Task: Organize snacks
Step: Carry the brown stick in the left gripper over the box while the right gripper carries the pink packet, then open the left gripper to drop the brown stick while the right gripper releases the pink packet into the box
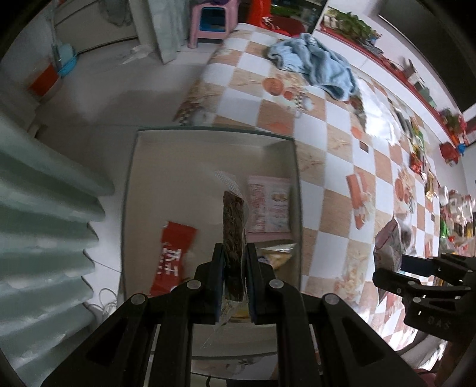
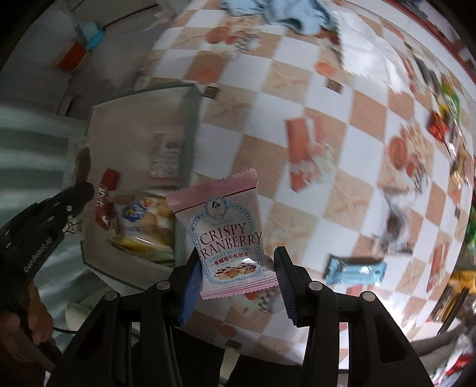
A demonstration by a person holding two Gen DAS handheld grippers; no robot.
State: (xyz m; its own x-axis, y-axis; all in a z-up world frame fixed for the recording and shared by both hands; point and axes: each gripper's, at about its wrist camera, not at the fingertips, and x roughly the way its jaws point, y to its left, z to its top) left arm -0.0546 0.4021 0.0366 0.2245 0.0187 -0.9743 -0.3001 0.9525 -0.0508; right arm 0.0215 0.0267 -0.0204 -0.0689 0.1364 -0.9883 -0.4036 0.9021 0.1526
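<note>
Left claw [image 1: 234,262] pointing steeply down over open box [image 1: 208,134], clamped tight on dark brown snack bar in clear wrapper [image 1: 233,226]; bar upright between the pads, top end with crimped clear seal sticking out beyond the fingertips. Box at worktop [image 1: 327,140] edge, checkered orange-and-white cloth beneath.

Inside box, left wrist view: red packet with white characters [image 1: 172,256] at left, lying flat; pink-and-white packet [image 1: 269,205] against right wall; yellowish clear-wrapped item [image 1: 278,253] just below it, partly hidden by claw finger.

Right claw [image 2: 235,268] pointing down, closed on pink "Crispy Cranberry" nougat packet [image 2: 229,235]; blue ribbed pads [image 2: 193,279] pressing on packet's lower sides, printed face toward camera, upper edge free above fingertips. Packet held just beside box's right wall, over the cloth rather than over the interior, as far as the right wrist view shows.

Light blue wrapped bar [image 2: 355,269] flat on worktop, right of right claw. Heap of assorted snacks [image 1: 422,166] along far right of worktop, well apart from box; blurred, types not readable. Light blue towel [image 1: 318,65] crumpled at far end of worktop. Pink stool [image 1: 211,20] on floor beyond. Hand [image 2: 32,309] on left claw's grip at frame edge in right wrist view.
</note>
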